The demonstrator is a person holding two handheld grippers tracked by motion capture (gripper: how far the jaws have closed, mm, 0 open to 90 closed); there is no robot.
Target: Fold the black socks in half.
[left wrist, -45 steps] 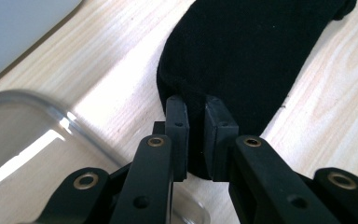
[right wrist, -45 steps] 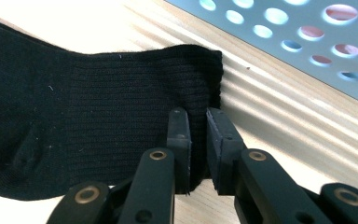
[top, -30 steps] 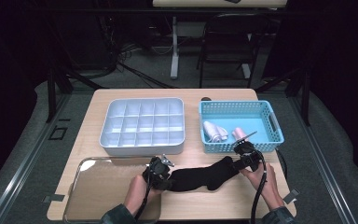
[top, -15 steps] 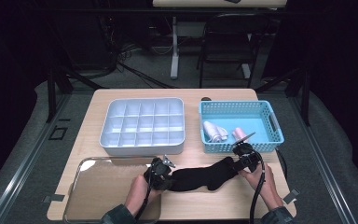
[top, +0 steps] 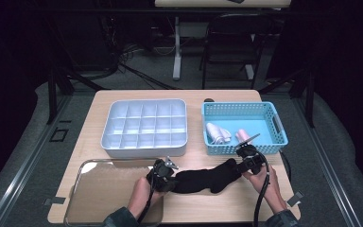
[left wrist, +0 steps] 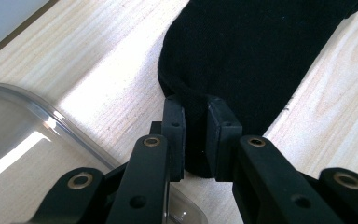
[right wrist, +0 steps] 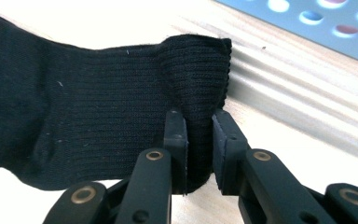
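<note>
Left gripper (left wrist: 196, 123) just closed, pinching black sock (top: 203, 177) left end; right gripper (right wrist: 199, 135) just closed, pinching right end beside blue basket (top: 279, 142); bare table (top: 227, 208) near.

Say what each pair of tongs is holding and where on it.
Both hold the black sock. The left tongs have just closed on its rounded toe end; the right tongs have just closed on its ribbed cuff end.
</note>
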